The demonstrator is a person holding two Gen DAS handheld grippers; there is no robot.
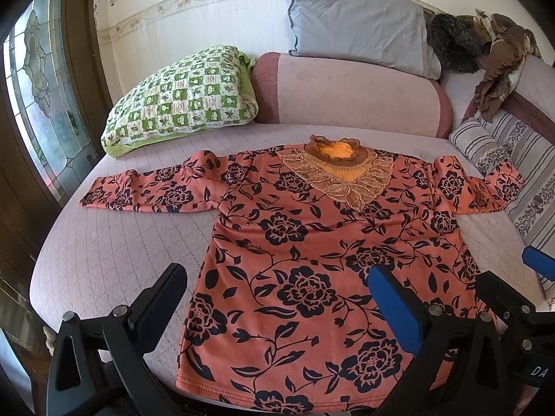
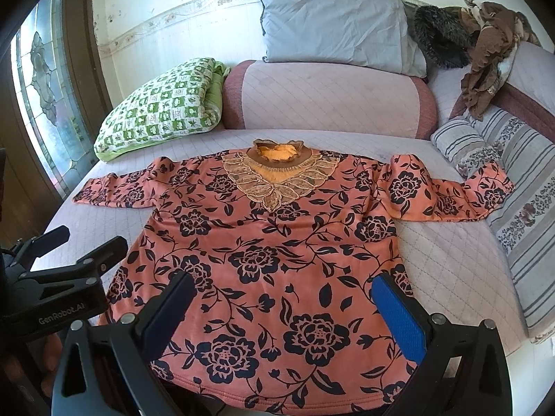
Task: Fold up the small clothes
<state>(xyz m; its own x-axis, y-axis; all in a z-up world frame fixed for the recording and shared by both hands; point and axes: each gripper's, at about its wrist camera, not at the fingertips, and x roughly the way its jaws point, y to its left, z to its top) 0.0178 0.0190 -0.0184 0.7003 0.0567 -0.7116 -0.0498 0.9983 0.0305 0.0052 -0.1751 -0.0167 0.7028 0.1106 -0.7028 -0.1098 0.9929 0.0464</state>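
An orange long-sleeved top with dark flower print (image 1: 312,242) (image 2: 277,242) lies flat and face up on the quilted bed, sleeves spread to both sides, lace collar (image 1: 340,173) (image 2: 281,173) at the far end. My left gripper (image 1: 277,277) hovers open over the hem's left part, nothing between its fingers. My right gripper (image 2: 282,284) hovers open over the hem's right part, also holding nothing. In the right wrist view the left gripper (image 2: 69,242) shows at the left edge, beside the hem corner. A blue finger pad (image 1: 537,260) of the right gripper shows at the right edge of the left wrist view.
A green checked folded quilt (image 1: 180,100) lies at the far left, with a pink bolster (image 1: 347,93) and a grey pillow (image 1: 357,24) behind the top. Striped cushions (image 2: 503,180) and a pile of brown clothes (image 2: 485,45) sit on the right. A glass door (image 1: 38,97) stands at the left.
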